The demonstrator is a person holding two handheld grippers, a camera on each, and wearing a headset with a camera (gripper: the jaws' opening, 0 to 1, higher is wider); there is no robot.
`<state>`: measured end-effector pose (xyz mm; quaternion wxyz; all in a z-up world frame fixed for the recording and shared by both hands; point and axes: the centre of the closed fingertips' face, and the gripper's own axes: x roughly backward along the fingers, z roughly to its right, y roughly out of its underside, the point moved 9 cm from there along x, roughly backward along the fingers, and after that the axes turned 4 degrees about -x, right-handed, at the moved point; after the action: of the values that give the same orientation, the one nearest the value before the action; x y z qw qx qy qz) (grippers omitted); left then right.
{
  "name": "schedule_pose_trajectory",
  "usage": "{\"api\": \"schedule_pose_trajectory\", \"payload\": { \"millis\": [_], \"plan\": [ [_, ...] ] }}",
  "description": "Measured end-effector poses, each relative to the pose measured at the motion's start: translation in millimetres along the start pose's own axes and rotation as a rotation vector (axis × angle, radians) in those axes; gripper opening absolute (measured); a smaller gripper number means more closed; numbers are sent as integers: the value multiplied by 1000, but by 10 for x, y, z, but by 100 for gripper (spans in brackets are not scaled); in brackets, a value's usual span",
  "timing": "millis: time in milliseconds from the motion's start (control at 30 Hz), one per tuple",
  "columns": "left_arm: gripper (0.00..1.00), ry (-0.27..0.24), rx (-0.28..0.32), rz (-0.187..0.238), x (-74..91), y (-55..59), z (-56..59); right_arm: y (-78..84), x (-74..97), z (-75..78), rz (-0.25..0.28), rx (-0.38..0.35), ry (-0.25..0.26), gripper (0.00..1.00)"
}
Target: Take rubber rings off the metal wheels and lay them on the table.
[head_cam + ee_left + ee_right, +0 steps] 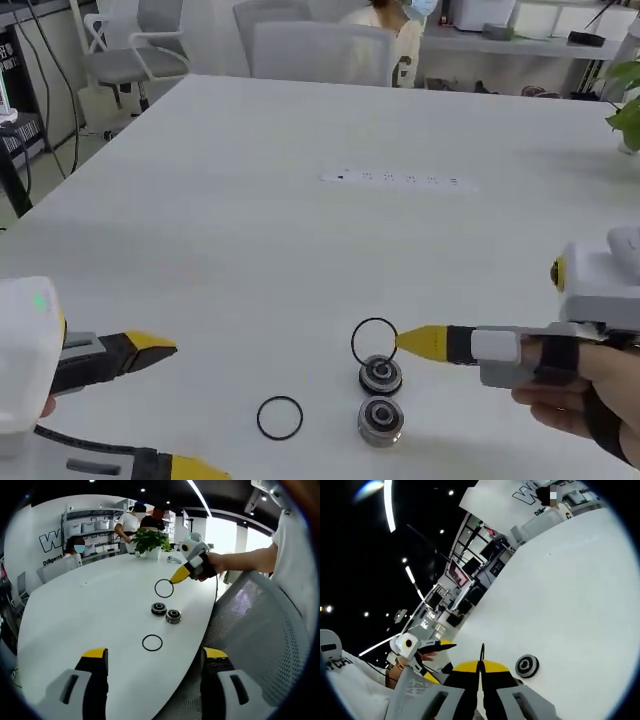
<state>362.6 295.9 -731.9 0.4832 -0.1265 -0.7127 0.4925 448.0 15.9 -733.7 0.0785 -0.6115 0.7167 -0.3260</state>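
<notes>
Two metal wheels (380, 374) (381, 419) stand close together near the table's front edge; the left gripper view shows them as well (159, 609) (173, 616). One black rubber ring (279, 417) (152, 642) lies flat on the table to their left. My right gripper (402, 341) (481, 664) is shut on a second rubber ring (373, 340) (164, 588) (481, 652), which it holds upright just above the farther wheel (526, 665). At the front left my left gripper (185, 408) (154, 654) is open with nothing between its jaws.
A flush socket strip (400, 179) sits mid-table. Grey chairs (320, 50) and a person stand past the far edge, and a plant (628, 100) is at the right. The table's front edge (200, 630) runs close to the wheels.
</notes>
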Motion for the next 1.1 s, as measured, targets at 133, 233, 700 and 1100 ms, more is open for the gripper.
{"api": "schedule_pose_trajectory", "payload": {
  "millis": [133,233,700,1100],
  "plan": [
    [73,5,5,-10,-19,26,30,-24,4,-33,16,1,-12,0],
    [74,8,7,-14,-27,36,46,-44,6,-60,29,3,-22,0],
    [73,1,30,-20,-48,67,65,-85,-73,-203,56,14,-65,0],
    [72,-1,46,-12,-51,72,69,-9,-268,-322,17,31,-93,0]
  ]
}}
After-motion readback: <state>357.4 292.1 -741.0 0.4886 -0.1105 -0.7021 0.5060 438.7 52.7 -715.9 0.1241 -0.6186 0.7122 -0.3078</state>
